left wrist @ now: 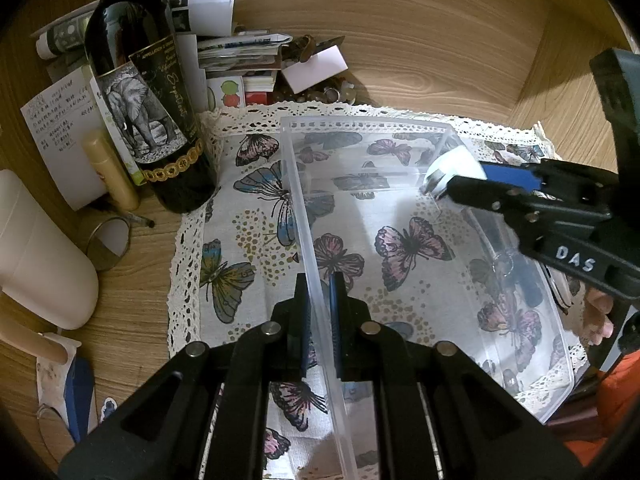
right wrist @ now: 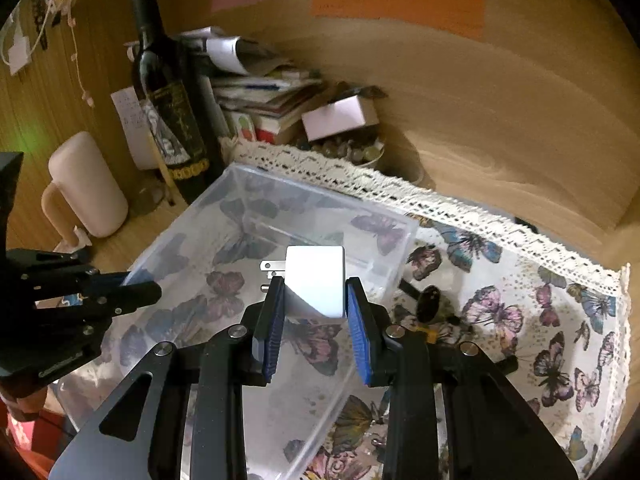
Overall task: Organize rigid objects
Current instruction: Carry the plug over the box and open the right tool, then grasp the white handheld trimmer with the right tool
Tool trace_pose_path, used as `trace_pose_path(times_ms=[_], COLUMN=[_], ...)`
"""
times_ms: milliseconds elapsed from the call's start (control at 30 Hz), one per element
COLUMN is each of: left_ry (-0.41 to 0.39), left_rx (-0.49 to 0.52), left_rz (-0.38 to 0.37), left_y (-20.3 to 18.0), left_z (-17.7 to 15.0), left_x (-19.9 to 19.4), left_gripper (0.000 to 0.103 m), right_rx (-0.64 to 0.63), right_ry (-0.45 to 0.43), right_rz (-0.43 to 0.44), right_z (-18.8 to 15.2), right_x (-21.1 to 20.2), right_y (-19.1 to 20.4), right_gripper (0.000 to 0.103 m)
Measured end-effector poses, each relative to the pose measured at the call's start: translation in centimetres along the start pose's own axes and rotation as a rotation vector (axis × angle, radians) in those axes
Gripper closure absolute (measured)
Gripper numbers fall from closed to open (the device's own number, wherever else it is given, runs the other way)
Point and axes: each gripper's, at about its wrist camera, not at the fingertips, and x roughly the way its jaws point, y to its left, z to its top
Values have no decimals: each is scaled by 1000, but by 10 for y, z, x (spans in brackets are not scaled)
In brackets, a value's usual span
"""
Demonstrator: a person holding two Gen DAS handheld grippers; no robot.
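A clear plastic bin (left wrist: 400, 216) (right wrist: 224, 264) lies on a butterfly-print cloth (left wrist: 240, 248) (right wrist: 540, 320). My left gripper (left wrist: 320, 284) is shut on the bin's left wall; it also shows at the left of the right wrist view (right wrist: 136, 284). My right gripper (right wrist: 314, 288) is shut on a white plug adapter (right wrist: 316, 280) and holds it over the bin, prongs pointing left. In the left wrist view the right gripper (left wrist: 460, 182) comes in from the right, holding the adapter (left wrist: 456, 166) above the bin's far right corner.
A dark wine bottle (left wrist: 148, 92) (right wrist: 172, 108), a pale tube (left wrist: 110, 168), a cream mug (left wrist: 40, 256) (right wrist: 86, 188) and a small mirror (left wrist: 110, 242) stand left of the cloth. Stacked papers (left wrist: 240, 52) and a bead dish (right wrist: 348, 148) sit at the back. A small black object (right wrist: 428, 300) lies right of the bin.
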Motion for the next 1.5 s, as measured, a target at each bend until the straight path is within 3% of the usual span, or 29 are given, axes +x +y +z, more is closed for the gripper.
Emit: trace_pose_path(times_ms=[300, 467, 533, 833, 1133, 1500], left_ry=[-5, -5, -4, -5, -6, -11], left_rx=[-4, -2, 0, -1, -5, -1], left_rz=[5, 6, 7, 8, 8, 13], left_y=[-1, -1, -1, -3, -4, -6], left_z=[0, 0, 0, 0, -1, -1], left_x=[0, 0, 0, 0, 0, -1], left_gripper=[94, 94, 94, 94, 94, 94], right_rx=[-31, -2, 9, 87, 194, 364], right_ry=[-52, -95, -108, -148, -62, 81], right_rz=[-23, -28, -35, -142, -226, -177], right_z=[4, 2, 0, -16, -61, -115], right_x=[-12, -28, -36, -73, -72, -31], right_y=[7, -1, -5, -38, -78, -106], right_gripper=[74, 62, 62, 58, 57, 57])
